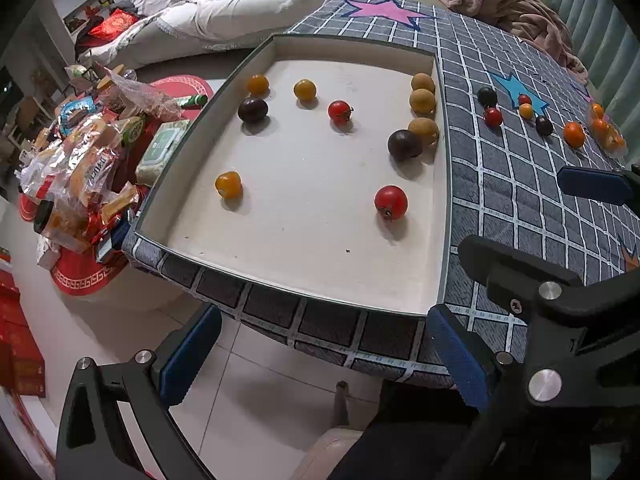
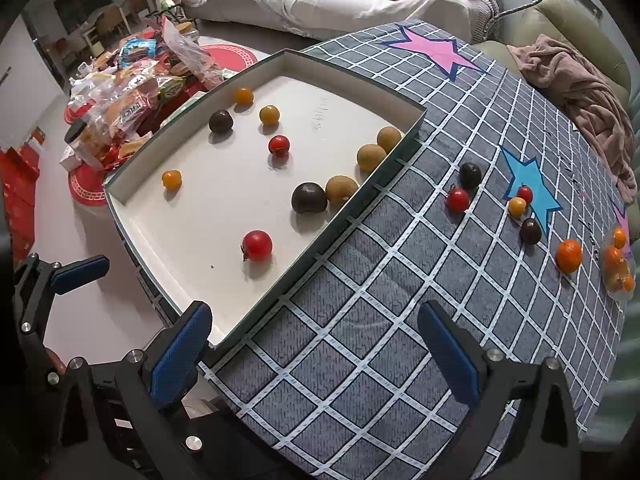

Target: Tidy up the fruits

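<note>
- Six loose fruits lie on the cloth (image 2: 360, 280) right of the tray (image 2: 320, 232): a dark plum (image 2: 470, 175), two red tomatoes (image 2: 457, 200), a yellow one (image 2: 517, 206), another plum (image 2: 530, 231) and a tangerine (image 2: 569, 255); more tangerines sit in a bag (image 2: 618, 264) far right.
- Ten fruits already rest in the tray.
- Likely light, round, smooth and prone to rolling; tomatoes would bruise, so pinch gently across the middle.
- Left gripper (image 1: 324, 356) hangs at the tray's near edge, jaws wide apart, empty, touching nothing.
- Right gripper (image 2: 316, 348) hovers over the near cloth, jaws equally wide, empty.
</note>
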Available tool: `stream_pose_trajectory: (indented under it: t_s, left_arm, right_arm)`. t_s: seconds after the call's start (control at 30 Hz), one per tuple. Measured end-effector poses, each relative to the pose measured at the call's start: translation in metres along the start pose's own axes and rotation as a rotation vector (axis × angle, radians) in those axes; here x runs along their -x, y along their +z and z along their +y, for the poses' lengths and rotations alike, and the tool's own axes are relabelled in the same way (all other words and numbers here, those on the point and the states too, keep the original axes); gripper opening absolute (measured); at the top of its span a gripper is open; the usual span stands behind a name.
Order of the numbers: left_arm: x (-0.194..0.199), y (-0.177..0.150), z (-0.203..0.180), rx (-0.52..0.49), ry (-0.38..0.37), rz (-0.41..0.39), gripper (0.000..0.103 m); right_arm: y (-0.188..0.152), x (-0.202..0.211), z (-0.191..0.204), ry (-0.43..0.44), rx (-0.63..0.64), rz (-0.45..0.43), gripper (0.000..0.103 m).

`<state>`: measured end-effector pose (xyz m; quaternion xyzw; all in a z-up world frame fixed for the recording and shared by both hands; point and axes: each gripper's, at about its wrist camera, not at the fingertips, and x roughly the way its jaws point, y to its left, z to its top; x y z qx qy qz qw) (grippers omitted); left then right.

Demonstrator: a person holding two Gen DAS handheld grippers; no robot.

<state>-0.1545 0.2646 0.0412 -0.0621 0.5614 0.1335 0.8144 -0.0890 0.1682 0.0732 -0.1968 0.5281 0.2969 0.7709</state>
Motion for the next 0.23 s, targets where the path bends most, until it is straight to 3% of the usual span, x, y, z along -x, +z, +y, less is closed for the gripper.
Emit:
stream_pose_trajectory:
  t_s: [0.23]
  left_arm:
    - [0.0012, -0.0007, 0.0000, 0.002, -0.010, 0.002, 0.103]
  right_arm:
    - [0.0000, 0.0001, 0.0001, 0.000, 0.000, -0.001, 0.103]
